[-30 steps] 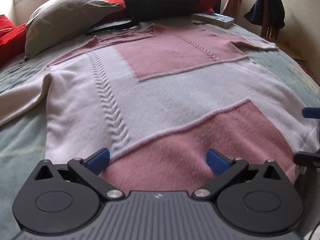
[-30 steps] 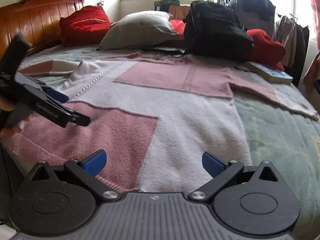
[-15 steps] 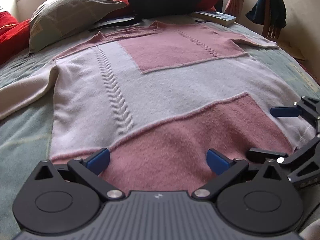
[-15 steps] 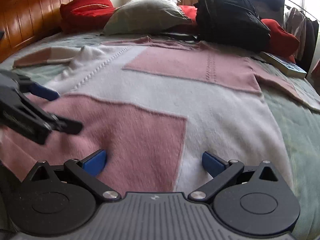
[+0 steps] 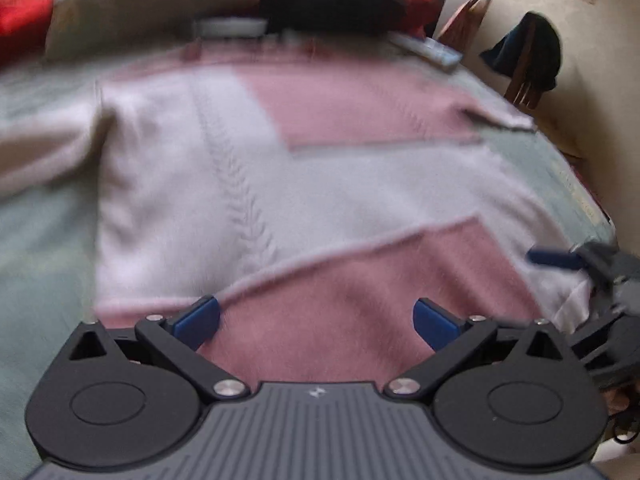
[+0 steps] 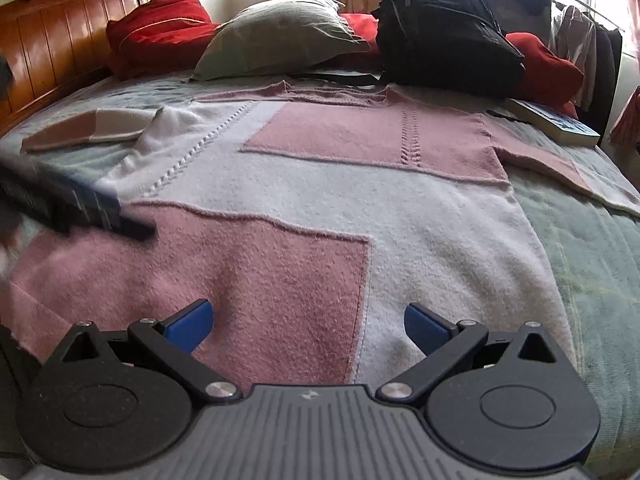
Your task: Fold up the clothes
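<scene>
Soft and limp, the pink-and-white sweater lies flat on the bed; both grippers, jaws spread empty, suit its hem corners.

Both wrist views sit low at bed foot, facing headboard; share sweater close up.

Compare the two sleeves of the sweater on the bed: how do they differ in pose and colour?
In the right wrist view, the left sleeve is bent near the shoulder, where the knit bunches, and its end shows a pink band beside white. The right sleeve lies straight and flat, angled outward, pink and paler toward its end near the book. Both belong to the sweater and rest on the bedspread, untouched by either gripper.
</scene>
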`<state>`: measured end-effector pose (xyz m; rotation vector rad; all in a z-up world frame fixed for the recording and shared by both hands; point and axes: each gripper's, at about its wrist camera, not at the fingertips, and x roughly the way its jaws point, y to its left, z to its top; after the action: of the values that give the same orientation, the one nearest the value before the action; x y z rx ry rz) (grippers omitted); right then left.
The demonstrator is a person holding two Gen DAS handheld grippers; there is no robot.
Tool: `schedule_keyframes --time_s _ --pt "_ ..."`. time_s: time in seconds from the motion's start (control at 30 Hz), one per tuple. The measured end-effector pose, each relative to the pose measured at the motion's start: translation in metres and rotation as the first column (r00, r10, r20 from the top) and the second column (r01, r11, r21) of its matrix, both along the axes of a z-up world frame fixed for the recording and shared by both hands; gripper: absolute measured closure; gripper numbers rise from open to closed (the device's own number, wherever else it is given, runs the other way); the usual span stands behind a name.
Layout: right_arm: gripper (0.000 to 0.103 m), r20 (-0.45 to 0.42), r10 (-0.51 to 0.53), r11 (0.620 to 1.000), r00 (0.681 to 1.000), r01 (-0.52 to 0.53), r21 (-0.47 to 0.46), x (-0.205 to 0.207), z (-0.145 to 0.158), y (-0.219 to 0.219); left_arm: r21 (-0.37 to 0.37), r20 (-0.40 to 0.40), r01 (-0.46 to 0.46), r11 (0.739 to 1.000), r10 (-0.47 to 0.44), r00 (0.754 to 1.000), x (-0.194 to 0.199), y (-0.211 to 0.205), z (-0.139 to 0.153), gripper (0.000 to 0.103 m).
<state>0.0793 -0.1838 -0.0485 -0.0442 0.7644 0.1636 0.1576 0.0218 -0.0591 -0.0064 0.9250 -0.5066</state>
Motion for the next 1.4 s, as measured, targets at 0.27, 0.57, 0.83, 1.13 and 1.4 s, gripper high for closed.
schedule_keyframes --time_s 0.27,0.57,0.83,1.13,1.4 --pt "0.0 0.001 0.015 0.997 1.0 -0.015 0.071 0.007 0.022 0.007 0.037 0.085 -0.049 0.998 0.046 0.995 0.003 0.053 0.044 0.001" --pt "0.0 0.002 0.06 0.993 0.998 -0.06 0.098 0.029 0.029 0.036 0.081 0.08 -0.345 0.935 0.339 0.937 0.048 0.189 0.05 0.001" --pt "0.0 -0.04 0.087 0.99 0.995 -0.082 0.116 0.059 0.029 0.053 0.017 0.069 -0.387 0.922 0.385 0.92 0.098 0.244 0.036 0.001" --pt "0.0 -0.023 0.174 0.984 0.985 -0.172 0.054 0.09 0.042 0.091 -0.016 0.011 -0.396 0.918 0.396 0.918 0.148 0.276 -0.001 0.001" --pt "0.0 -0.016 0.313 0.949 0.95 -0.313 0.038 0.107 0.049 0.132 0.028 0.02 -0.367 0.93 0.366 0.93 0.105 0.274 -0.001 0.001"
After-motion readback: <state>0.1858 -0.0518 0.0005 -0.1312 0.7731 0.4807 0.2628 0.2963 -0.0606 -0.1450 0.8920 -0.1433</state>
